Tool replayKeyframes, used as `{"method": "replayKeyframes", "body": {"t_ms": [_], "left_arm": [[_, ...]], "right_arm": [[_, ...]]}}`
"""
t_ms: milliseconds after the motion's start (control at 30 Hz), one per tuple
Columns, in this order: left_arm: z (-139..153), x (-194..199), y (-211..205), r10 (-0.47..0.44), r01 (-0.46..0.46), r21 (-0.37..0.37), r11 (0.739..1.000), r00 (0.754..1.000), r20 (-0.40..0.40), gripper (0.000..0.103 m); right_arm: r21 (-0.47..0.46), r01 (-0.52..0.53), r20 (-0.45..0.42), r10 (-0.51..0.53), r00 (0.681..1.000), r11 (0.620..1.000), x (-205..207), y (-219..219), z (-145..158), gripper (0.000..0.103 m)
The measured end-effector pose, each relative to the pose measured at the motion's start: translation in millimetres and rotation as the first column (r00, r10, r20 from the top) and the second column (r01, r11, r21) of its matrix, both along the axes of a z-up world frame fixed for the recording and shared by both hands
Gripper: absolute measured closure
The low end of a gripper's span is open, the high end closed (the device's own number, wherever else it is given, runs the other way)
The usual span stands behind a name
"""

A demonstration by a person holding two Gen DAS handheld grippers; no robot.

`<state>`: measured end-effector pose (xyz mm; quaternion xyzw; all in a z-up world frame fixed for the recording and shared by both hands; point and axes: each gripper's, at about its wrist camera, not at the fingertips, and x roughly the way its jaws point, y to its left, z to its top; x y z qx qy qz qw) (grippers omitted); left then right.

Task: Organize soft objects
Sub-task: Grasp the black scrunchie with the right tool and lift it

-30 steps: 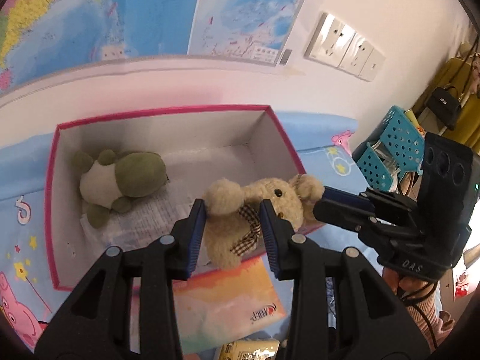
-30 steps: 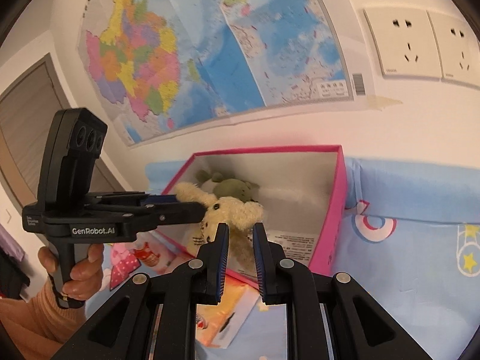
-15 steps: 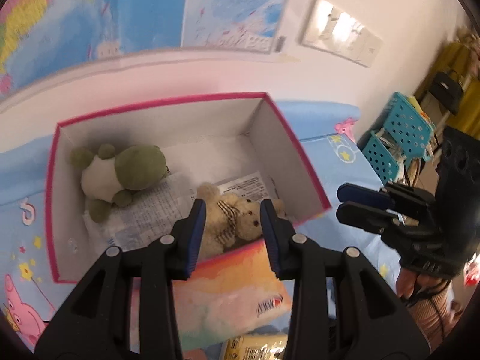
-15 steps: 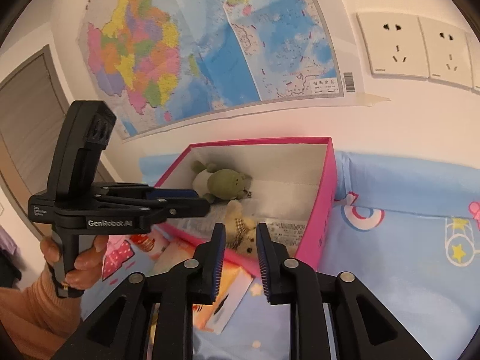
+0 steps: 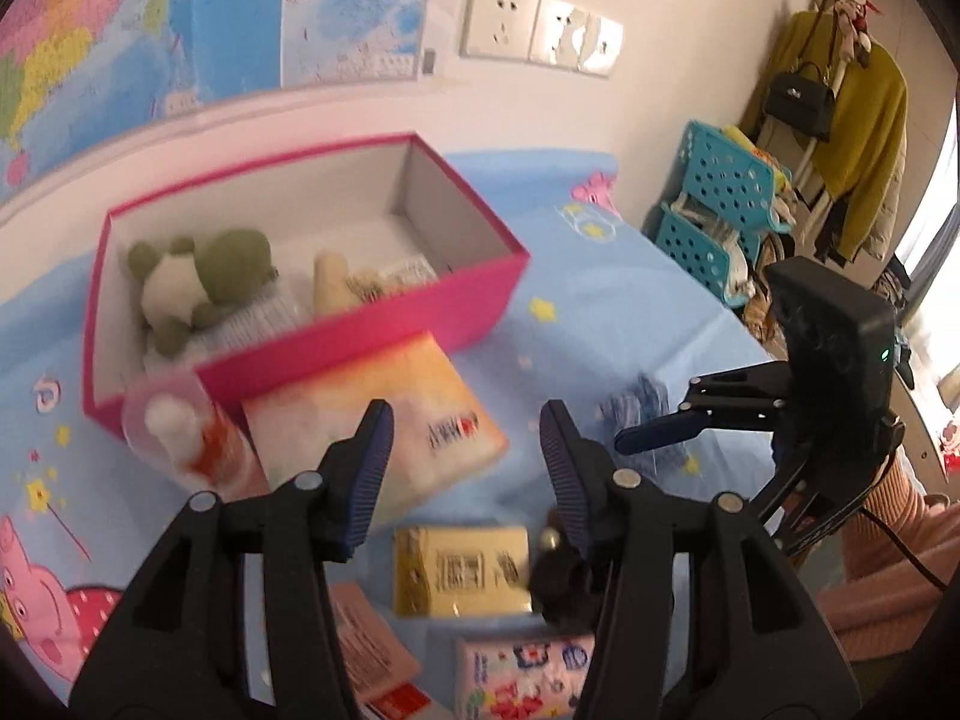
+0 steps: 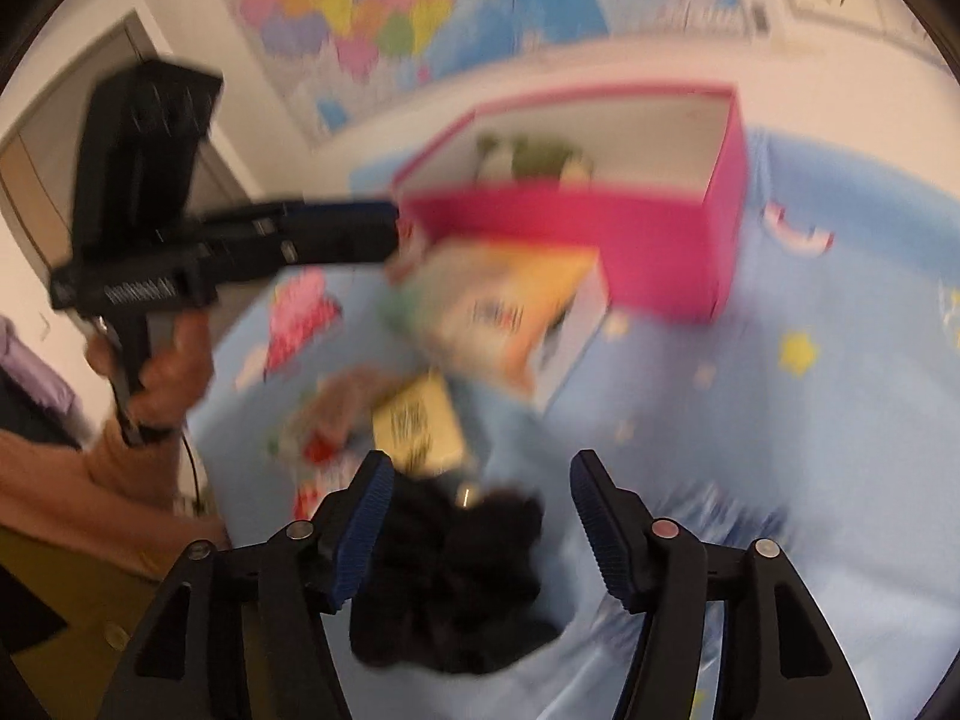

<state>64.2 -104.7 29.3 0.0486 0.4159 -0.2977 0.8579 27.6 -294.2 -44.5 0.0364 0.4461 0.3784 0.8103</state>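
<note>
A pink box (image 5: 360, 354) stands on the blue cloth with a green frog plush (image 5: 204, 282) and a beige teddy bear (image 5: 336, 288) inside; it also shows in the right wrist view (image 6: 600, 222). My left gripper (image 5: 465, 468) is open and empty above a pastel tissue pack (image 5: 372, 414). My right gripper (image 6: 480, 510) is open over a black fluffy soft object (image 6: 456, 570), which lies between its fingers on the cloth. That object also shows in the left wrist view (image 5: 558, 582).
A clear jar (image 5: 180, 438), a yellow packet (image 5: 462, 570), a pink printed pack (image 5: 516, 678) and a red-and-pink packet (image 5: 372, 654) lie in front of the box. Blue baskets (image 5: 714, 210) and hanging clothes stand at the right. A wall map hangs behind.
The teddy bear went from my left gripper into the box. Both grippers opened wide and pulled back toward the near table; the right one now hovers over the black soft object.
</note>
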Motion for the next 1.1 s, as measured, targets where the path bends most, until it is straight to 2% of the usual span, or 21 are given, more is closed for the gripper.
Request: {"method": "replayKeyframes", "body": {"t_ms": [133,200,367,400,467,533,567,600,633,833,1100], "left_arm": [[-12.9,-13.4,5.7,0.002,-0.003,-0.017,1.0,0.999,-0.044,0.05],[-18.2,-19.1,8.4,0.003,-0.005,-0.03,1.0,0.998,-0.063,0.05],[-29.2,-27.4,15.1,0.012,-0.016,-0.046,0.999,0.995,-0.098,0.05],[-31.0,-28.7,15.8,0.014,-0.019,-0.044,0.999,0.995,-0.102,0.05],[-33.7,-32.0,17.0,0.01,-0.015,-0.046,0.999,0.994,-0.11,0.05],[-36.1,-34.1,17.3,0.002,-0.007,-0.044,0.999,0.994,-0.113,0.05],[-37.5,-35.5,17.3,-0.001,-0.004,-0.044,0.999,0.993,-0.115,0.05],[-39.5,-37.0,16.9,-0.006,0.0,-0.045,0.999,0.993,-0.12,0.05],[-40.8,-38.1,17.4,-0.007,0.001,-0.045,0.999,0.992,-0.124,0.05],[-52.4,-46.6,10.8,-0.052,0.043,-0.061,0.997,0.984,-0.171,0.05],[-64.6,-56.8,-17.7,-0.187,0.168,-0.096,0.981,0.955,-0.232,0.05]], "right_arm": [[-0.047,-0.018,-0.044,0.016,0.999,0.999,-11.7,10.7,-21.7,0.03],[-0.086,-0.019,-0.056,0.014,0.998,0.996,-14.4,16.8,-30.1,0.03],[-0.088,-0.031,-0.052,0.027,0.998,0.996,-21.3,25.5,-36.7,0.03],[-0.091,-0.025,-0.045,0.021,0.999,0.996,-22.7,25.5,-37.1,0.032],[-0.083,-0.018,-0.047,0.014,0.999,0.996,-24.7,23.9,-38.8,0.041],[-0.08,-0.009,-0.041,0.005,0.999,0.997,-27.7,20.6,-40.2,0.063],[-0.075,0.0,-0.037,-0.003,0.999,0.997,-28.0,19.4,-39.3,0.068],[-0.065,0.01,-0.036,-0.012,0.999,0.998,-28.4,16.4,-38.4,0.079],[-0.06,0.026,-0.031,-0.028,0.999,0.998,-28.5,14.0,-36.9,0.083],[-0.012,0.078,0.006,-0.078,0.997,0.997,-27.5,3.4,-24.1,0.088],[0.071,0.115,0.051,-0.119,0.992,0.991,-27.2,-6.2,-1.5,0.088]]}}
